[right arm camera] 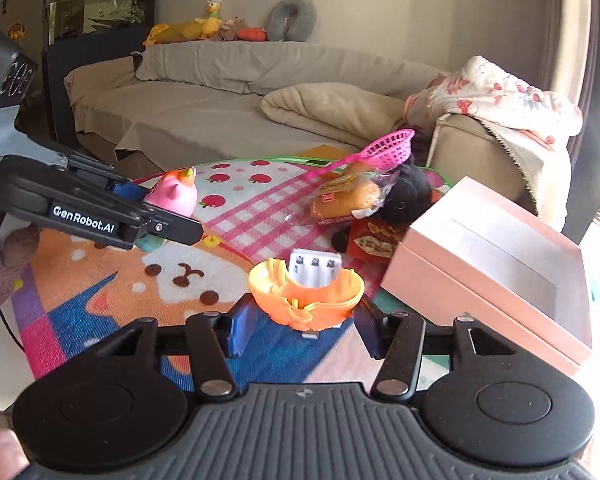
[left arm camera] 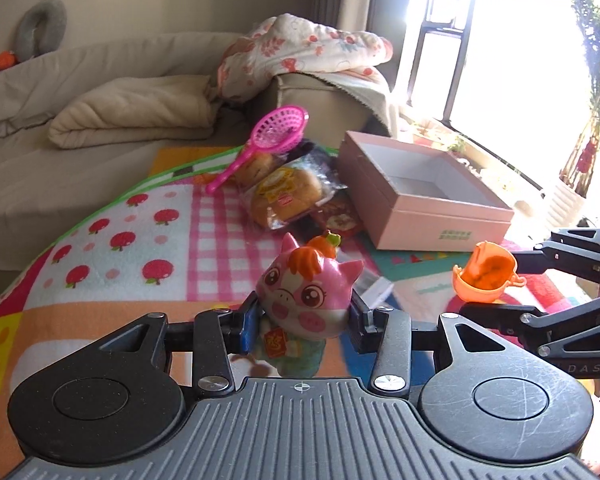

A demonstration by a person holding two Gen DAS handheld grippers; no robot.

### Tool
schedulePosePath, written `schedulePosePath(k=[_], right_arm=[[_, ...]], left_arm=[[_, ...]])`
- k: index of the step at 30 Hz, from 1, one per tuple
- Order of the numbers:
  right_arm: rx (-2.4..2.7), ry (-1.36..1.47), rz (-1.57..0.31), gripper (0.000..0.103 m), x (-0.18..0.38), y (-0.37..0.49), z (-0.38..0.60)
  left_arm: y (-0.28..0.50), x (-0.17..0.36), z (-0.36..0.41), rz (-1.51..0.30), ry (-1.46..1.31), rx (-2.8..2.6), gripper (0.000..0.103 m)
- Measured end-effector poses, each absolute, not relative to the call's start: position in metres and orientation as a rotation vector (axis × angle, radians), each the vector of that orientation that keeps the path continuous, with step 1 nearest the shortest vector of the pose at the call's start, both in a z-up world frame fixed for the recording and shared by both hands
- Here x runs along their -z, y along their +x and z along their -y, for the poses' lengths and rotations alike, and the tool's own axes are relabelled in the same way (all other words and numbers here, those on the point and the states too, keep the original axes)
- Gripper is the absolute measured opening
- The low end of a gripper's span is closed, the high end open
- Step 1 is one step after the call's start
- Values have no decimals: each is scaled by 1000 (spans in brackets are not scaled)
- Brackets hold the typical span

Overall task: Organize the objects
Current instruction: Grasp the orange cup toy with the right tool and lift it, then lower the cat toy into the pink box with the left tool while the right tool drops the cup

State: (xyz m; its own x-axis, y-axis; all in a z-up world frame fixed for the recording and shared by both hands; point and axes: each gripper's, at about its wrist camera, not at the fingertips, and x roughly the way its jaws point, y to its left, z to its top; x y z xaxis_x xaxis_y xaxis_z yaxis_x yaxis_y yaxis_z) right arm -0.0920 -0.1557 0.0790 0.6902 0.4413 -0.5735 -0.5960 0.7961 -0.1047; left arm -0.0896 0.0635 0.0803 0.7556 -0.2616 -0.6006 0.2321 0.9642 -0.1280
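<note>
My left gripper (left arm camera: 302, 326) is shut on a pink pig toy (left arm camera: 306, 296) and holds it above the colourful mat (left arm camera: 148, 248). The toy also shows in the right wrist view (right arm camera: 174, 196), in the left gripper (right arm camera: 156, 216). My right gripper (right arm camera: 300, 330) is shut on an orange toy bowl (right arm camera: 306, 294), held above the mat; the bowl also shows in the left wrist view (left arm camera: 486, 272). An open pink box (left arm camera: 424, 192) stands on the mat at the right, with its inside bare; it also shows in the right wrist view (right arm camera: 496, 264).
A pink toy strainer (left arm camera: 268, 138), packaged bread (left arm camera: 288, 196), a red snack packet (right arm camera: 376, 242), a black plush (right arm camera: 410, 190) and a white battery holder (right arm camera: 316, 268) lie on the mat. A sofa (right arm camera: 220, 104) with blankets stands behind. A window and plant are at right.
</note>
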Motion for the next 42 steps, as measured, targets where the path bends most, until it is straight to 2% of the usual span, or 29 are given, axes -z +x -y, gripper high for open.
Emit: schedulePosePath(k=[4,8,12,14,17,20,26,28,30,32,33,38,42], right_arm=[[-498,-278,-495,53,-93,-112,196],[-423,-208,-460,53,-100,-115,228],[-379,-161,-460,53,-96,-111,250],[-361,-152,-467,53,-91,-107,258],[-324,-139,-482,53,-87,-99,268],[-312,-148,-480,53,-87,-92,271],[-310,-129,-480,53,-90,-70,264],[-314,-120,-480,53,-91,-62,260],[-313,-117,-488,53,-90,-58,258],[-311,-123,-501,53,-87,-56,257],[-308,-128,-507,53,-85,-56,257],[-289,-133,-517,53,-85,-54,260],[-270,-143,-477,53,-99,-41,257]], left_arm=[[-67,-107,-21,-604,-53,353,47],[-9,-132,43,-552,-52,424,47],[57,-135,88,-513,-117,471,49],[90,-117,101,-581,-147,433,50],[122,-76,114,-782,-89,317,49],[124,-52,113,-816,-33,323,50],[99,-51,121,-707,137,412,53],[92,-54,123,-620,213,397,51],[88,-47,132,-621,337,417,50],[90,-45,130,-653,298,447,47],[93,-44,126,-664,259,440,49],[85,-65,84,-510,3,369,49],[60,-87,52,-438,-72,332,49]])
